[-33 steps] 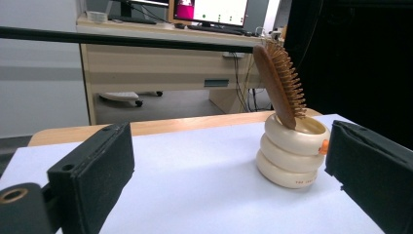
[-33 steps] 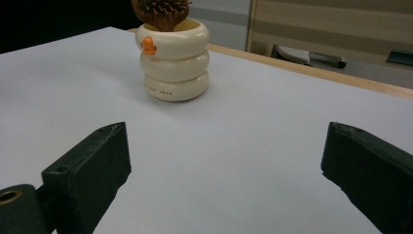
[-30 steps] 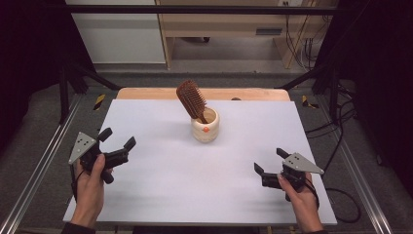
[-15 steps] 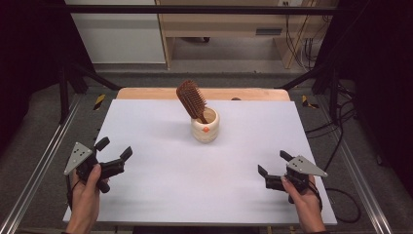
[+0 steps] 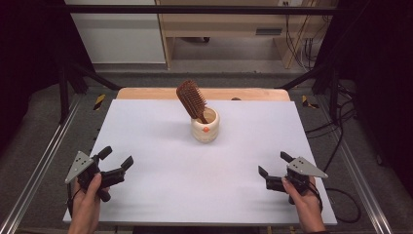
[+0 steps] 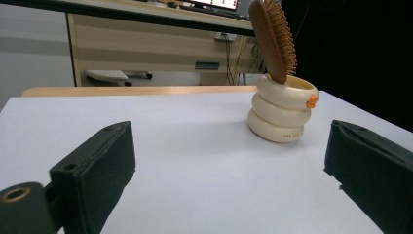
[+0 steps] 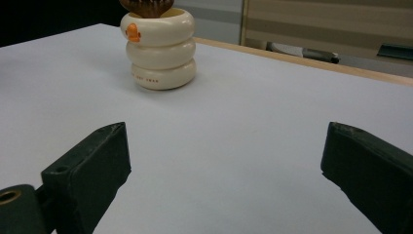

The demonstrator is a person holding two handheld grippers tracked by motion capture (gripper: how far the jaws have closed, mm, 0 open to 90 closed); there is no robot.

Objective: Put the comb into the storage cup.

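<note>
White counter [image 5: 160, 146]: both grippers, left [image 5: 113, 164] and right [image 5: 273, 166], have retreated toward 6 o'clock, jaws wide and empty, leaving hairbrush [image 5: 191, 100] standing in cup [image 5: 205, 126].

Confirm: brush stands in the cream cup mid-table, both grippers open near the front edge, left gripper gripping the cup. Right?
Not quite. The left gripper grips nothing: the high view shows it open and well apart from the cup, near the front edge. The rest holds: the brush stands in the cup mid-table, and the right gripper is open too.
</note>
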